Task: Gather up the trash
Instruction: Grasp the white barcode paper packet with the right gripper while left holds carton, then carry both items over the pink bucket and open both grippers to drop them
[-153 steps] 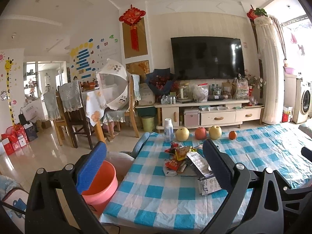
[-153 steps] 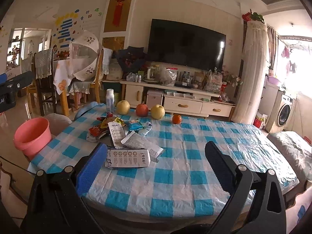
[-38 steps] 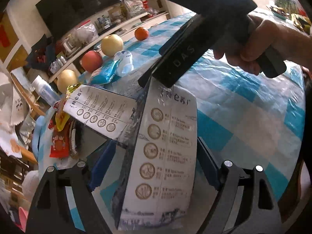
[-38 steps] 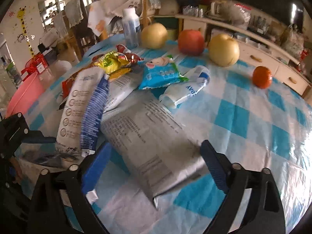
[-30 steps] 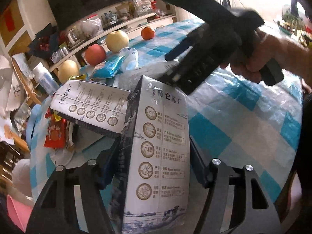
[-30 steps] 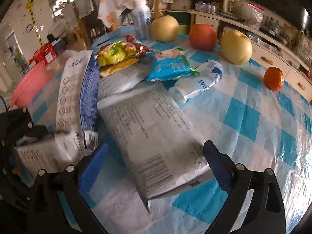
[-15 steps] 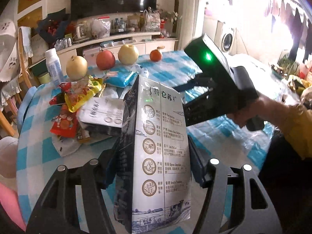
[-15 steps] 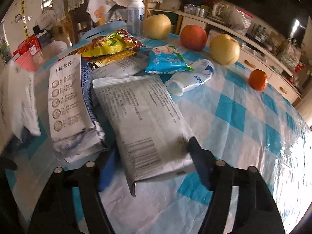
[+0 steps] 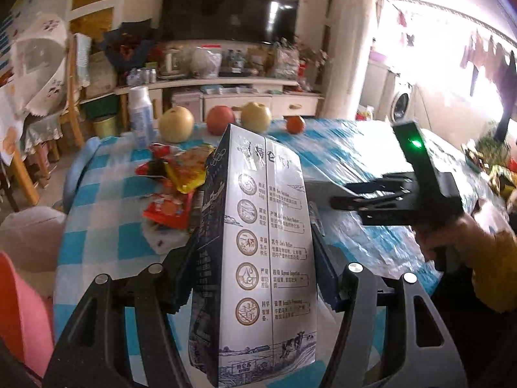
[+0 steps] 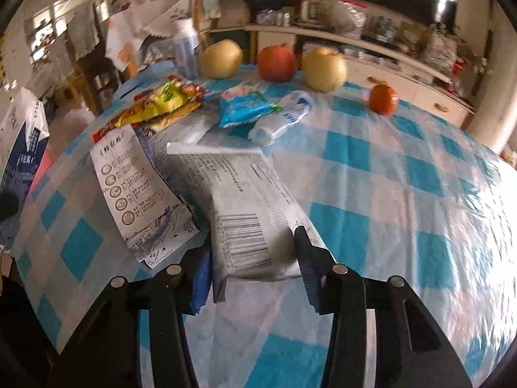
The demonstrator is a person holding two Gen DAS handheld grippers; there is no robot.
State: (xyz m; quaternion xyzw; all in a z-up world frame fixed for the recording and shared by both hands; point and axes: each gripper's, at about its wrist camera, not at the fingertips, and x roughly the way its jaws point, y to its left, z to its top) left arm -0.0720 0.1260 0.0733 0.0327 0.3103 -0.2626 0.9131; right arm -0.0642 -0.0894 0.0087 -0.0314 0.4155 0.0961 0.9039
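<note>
My left gripper [image 9: 255, 245] is shut on a white and dark blue milk carton [image 9: 265, 258], held upright above the near edge of the table; the same carton [image 10: 22, 142] shows at the left edge of the right wrist view. My right gripper [image 10: 252, 249] has its jaws closing on the near end of a flattened grey carton with a barcode [image 10: 239, 200], and both pads touch its sides. A second flattened milk carton [image 10: 135, 181] lies just left of it. Behind lie yellow snack wrappers [image 10: 161, 103], a blue wipes pack [image 10: 245, 106] and a white tube [image 10: 284, 116].
The table [image 10: 387, 194] has a blue and white check cloth. A pear [image 10: 223, 58], an apple [image 10: 278, 61], another pear [image 10: 324, 69], an orange [image 10: 383, 98] and a white bottle [image 10: 185, 48] stand at its far edge. A pink bucket [image 9: 19, 307] sits low on the left.
My left gripper has risen and rolled, bringing the milk carton upright off the pile. My right jaws have gone from wide apart to closed in on the grey carton.
</note>
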